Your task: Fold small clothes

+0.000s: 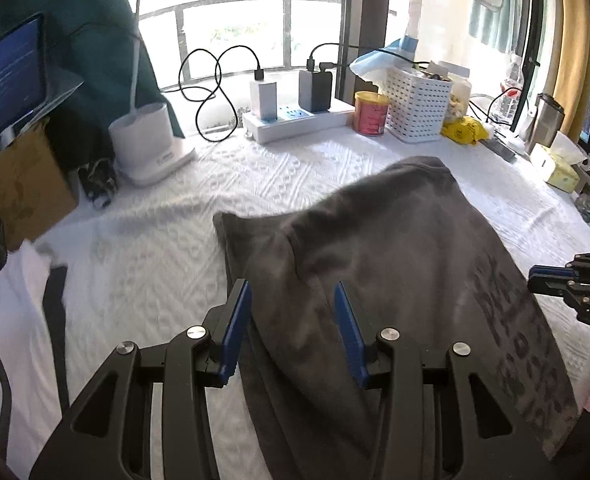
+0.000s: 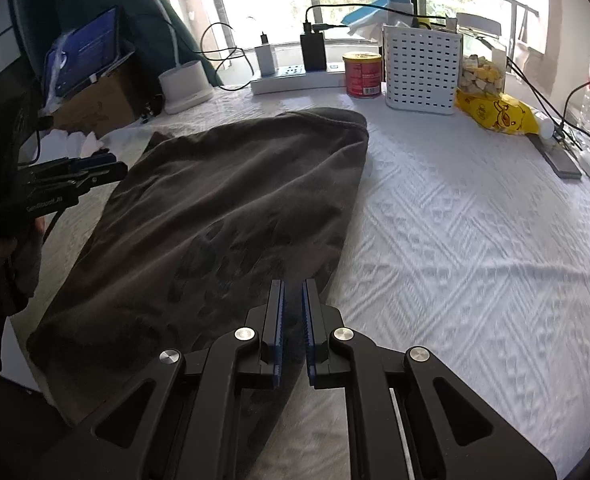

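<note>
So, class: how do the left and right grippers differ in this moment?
The left gripper has its jaws apart with grey garment bulging between them; the right gripper is nearly shut, with only a thin gap. Left sits at the garment's left edge, right at its right edge. Both have blue pads and black linkages.

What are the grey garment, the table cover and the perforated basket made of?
Grey garment: soft knit, likely cotton jersey; matte, drapes in loose folds, faded dark print.
Table cover: white textile, probably quilted or woven; raised diamond pattern, matte.
Perforated basket: white rigid plastic by the look; regular slotted holes, slight sheen.
</note>
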The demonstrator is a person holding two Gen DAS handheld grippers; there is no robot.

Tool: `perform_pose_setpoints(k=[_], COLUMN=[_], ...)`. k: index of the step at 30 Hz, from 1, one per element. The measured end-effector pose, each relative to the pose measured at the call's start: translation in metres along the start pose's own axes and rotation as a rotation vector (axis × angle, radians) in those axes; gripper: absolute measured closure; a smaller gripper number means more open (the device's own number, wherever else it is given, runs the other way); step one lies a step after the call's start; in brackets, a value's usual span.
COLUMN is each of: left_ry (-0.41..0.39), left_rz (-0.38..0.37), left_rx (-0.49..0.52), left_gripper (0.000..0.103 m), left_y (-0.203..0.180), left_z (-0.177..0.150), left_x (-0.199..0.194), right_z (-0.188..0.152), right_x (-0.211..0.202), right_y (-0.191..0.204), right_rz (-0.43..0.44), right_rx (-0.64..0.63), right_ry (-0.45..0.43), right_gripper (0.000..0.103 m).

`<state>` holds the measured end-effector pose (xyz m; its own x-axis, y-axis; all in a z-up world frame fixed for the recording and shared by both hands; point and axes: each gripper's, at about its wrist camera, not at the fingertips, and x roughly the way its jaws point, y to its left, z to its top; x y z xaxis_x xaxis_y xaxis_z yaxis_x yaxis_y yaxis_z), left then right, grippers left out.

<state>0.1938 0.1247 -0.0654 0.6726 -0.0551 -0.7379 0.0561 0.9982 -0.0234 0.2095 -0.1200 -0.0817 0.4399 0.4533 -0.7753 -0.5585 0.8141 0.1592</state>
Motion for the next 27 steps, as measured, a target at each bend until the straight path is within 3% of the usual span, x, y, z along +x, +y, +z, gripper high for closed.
perform_pose_setpoints(k=[12, 13, 14, 15, 16, 18, 22, 27], left_ry=[0.025, 0.035, 0.049, 0.064, 0.063, 0.051, 0.04, 0.039], left_rz=[-0.029, -0.046, -0.058, -0.069, -0.078, -0.069, -0.075, -0.08], left_rx=[0.136, 0.146, 0.145, 0.131, 0.122, 0.119, 0.073, 0.066], left_gripper=[0.062, 0.066, 0.086, 0.096, 0.096, 0.098, 0.098, 0.098], left_y=[-0.005, -0.005, -0.005, -0.002, -0.001, 0.002, 0.012, 0.013], left_z=[0.022, 0.021, 0.021, 0.021, 0.021, 0.022, 0.025, 0.024], left_x=[0.046, 0.05, 0.054, 0.057, 0.057, 0.055, 0.051, 0.052], right_z=[0.031, 0.034, 0.036, 0.039, 0.043, 0.05, 0.067, 0.092], right_x=[0.03, 0.033, 0.035, 0.038, 0.041, 0.046, 0.063, 0.09], right_y=[-0.031, -0.032, -0.033, -0.035, -0.036, -0.038, -0.046, -0.06], right_rz=[-0.035, -0.034, -0.031, -0.028, -0.027, -0.026, -0.02, 0.053], right_rx=[0.025, 0.025, 0.025, 0.025, 0.025, 0.024, 0.035, 0.105], right_ry=[0.008, 0.008, 0.006, 0.0, -0.005, -0.017, -0.045, -0.033], right_gripper=[0.093, 0.093, 0.092, 0.081, 0.058, 0.04, 0.04, 0.04])
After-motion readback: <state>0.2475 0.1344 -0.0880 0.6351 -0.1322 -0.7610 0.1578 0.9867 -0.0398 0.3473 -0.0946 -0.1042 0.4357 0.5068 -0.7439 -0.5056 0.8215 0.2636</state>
